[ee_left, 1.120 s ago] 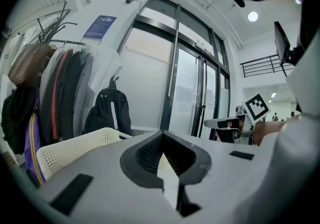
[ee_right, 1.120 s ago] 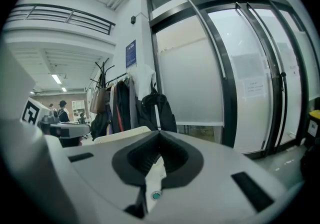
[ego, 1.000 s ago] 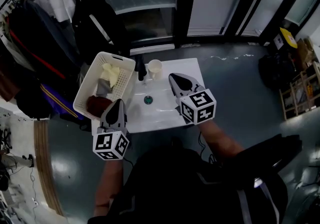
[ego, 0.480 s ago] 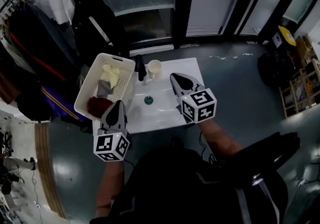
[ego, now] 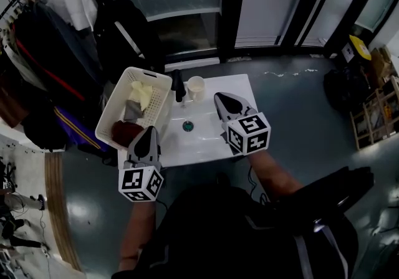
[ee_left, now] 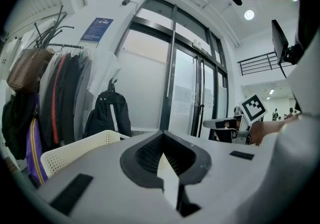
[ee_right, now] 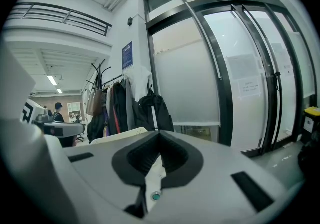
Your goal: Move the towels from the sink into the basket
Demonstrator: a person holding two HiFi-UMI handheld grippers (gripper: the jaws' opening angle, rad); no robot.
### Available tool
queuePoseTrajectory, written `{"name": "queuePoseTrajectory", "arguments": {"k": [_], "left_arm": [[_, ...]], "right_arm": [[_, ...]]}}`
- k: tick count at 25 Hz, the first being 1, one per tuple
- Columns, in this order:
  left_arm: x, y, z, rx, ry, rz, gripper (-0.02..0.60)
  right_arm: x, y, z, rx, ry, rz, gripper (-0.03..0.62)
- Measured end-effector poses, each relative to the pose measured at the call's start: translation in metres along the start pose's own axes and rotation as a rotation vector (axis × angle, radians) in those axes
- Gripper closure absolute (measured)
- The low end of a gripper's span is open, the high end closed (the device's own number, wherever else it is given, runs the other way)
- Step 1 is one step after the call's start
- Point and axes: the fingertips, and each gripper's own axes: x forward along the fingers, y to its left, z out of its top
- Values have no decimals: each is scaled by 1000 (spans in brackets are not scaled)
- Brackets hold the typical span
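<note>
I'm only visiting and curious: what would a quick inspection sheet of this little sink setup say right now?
Surface: white sink, basin bare except for the drain.
Job's things: yellow towel, grey towel and dark red towel lie in the basket.
Clutter: black tap and cup behind the basin.
Grippers: left tongs and right tongs both shut, empty, at the sink's near side.
Cables: nothing seen.
Surroundings: backpack, hanging coats, glass doors.

We count three towels in one basket point(ego: 144, 74): one yellow towel point(ego: 140, 93), one grey towel point(ego: 132, 110), one red towel point(ego: 124, 131). We see one sink point(ego: 206, 141), one drain point(ego: 187, 126), one tap point(ego: 178, 85), one cup point(ego: 196, 88) and one backpack point(ego: 121, 28). We hold two tongs: left tongs point(ego: 147, 131) and right tongs point(ego: 222, 98).
</note>
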Motion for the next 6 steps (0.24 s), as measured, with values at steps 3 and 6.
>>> {"name": "queuePoseTrajectory", "arguments": {"k": [3,6], "left_arm": [[-1,1,-1,1,3,5,578],[-2,1,-2,-1,3,11,578]], "right_arm": [[1,-1,-1,4,-1,-2,586],[1,-1,-2,9,-1,1,586]]}}
